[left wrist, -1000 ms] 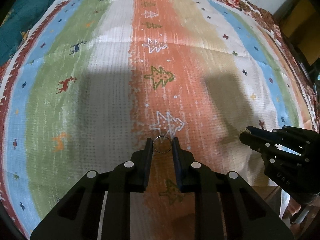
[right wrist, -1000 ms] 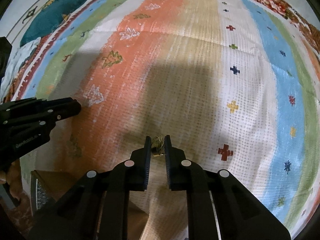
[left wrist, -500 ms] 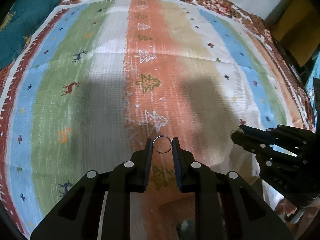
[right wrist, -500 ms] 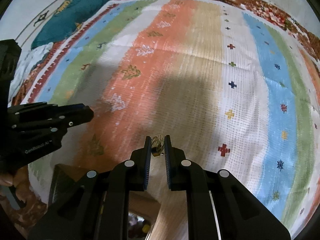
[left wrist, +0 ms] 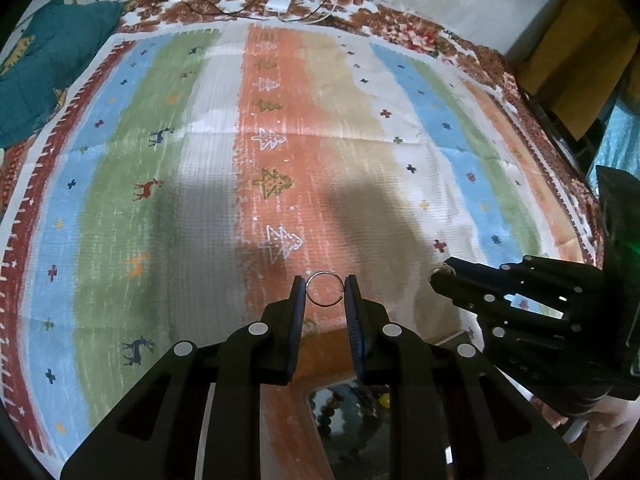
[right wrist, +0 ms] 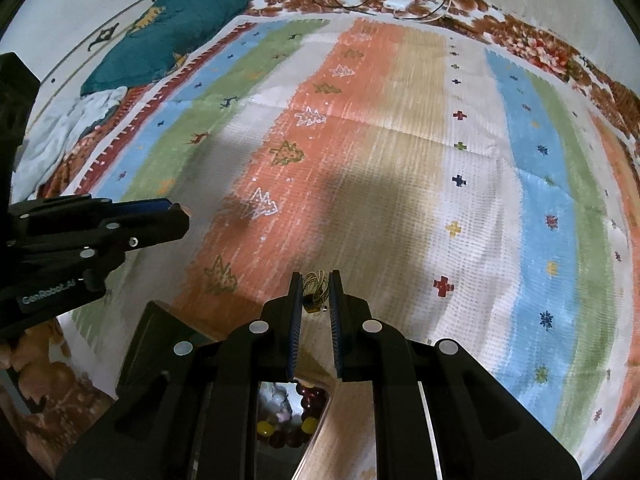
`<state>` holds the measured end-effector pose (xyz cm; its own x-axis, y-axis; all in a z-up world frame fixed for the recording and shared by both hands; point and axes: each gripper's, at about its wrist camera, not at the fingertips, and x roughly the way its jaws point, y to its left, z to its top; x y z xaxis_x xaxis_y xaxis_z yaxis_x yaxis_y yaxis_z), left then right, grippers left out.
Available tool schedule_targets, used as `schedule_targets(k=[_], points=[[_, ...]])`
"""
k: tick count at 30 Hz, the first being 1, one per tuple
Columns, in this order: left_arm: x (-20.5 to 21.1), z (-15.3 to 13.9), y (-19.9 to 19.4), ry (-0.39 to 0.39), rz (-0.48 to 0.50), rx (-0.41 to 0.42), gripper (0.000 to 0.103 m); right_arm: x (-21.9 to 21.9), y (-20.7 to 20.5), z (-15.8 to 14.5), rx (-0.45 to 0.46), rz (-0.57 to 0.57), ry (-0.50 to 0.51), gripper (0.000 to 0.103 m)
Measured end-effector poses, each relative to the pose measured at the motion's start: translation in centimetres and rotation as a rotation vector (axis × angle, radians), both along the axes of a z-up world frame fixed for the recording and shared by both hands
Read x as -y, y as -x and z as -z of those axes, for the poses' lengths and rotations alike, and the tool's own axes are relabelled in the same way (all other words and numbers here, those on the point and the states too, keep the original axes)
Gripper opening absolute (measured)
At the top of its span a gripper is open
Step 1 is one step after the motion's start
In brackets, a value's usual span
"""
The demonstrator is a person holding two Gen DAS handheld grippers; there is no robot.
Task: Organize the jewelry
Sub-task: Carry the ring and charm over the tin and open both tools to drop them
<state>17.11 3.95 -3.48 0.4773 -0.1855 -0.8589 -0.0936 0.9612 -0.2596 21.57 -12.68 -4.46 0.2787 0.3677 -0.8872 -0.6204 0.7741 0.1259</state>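
My left gripper (left wrist: 325, 290) is shut on a thin silver ring (left wrist: 325, 274), held upright between its fingertips above the striped cloth. My right gripper (right wrist: 316, 290) is shut on a small gold jewelry piece (right wrist: 314, 285) with loops and a dark stone. Below both grippers is a wooden jewelry box with a mirror (left wrist: 352, 412), which reflects beads; it also shows in the right wrist view (right wrist: 288, 416). The right gripper appears at the right of the left wrist view (left wrist: 438, 276), the left gripper at the left of the right wrist view (right wrist: 180, 216).
A striped cloth (left wrist: 200, 200) with trees and deer covers the surface. A teal garment (left wrist: 44, 64) lies far left. A white charger with cables (left wrist: 278, 3) sits at the far edge. A yellow-brown box (left wrist: 580, 60) stands far right.
Both grippers have drawn back and risen with their pieces; more of the cloth's far edge shows and the mirrored box has come into view beneath them.
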Motion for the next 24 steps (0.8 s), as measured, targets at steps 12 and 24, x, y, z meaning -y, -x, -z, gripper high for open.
schedule_targets(k=[12,24], points=[[0.7,-1.8,3.0,0.025,0.018,0.049,0.019,0.4,2.7,-2.1,0.039,-0.029,-0.039,0.014],[2.1,-2.8,6.6,0.047,0.056,0.089,0.019,1.5,6.1,-2.5,0.039,-0.055,-0.061,0.014]])
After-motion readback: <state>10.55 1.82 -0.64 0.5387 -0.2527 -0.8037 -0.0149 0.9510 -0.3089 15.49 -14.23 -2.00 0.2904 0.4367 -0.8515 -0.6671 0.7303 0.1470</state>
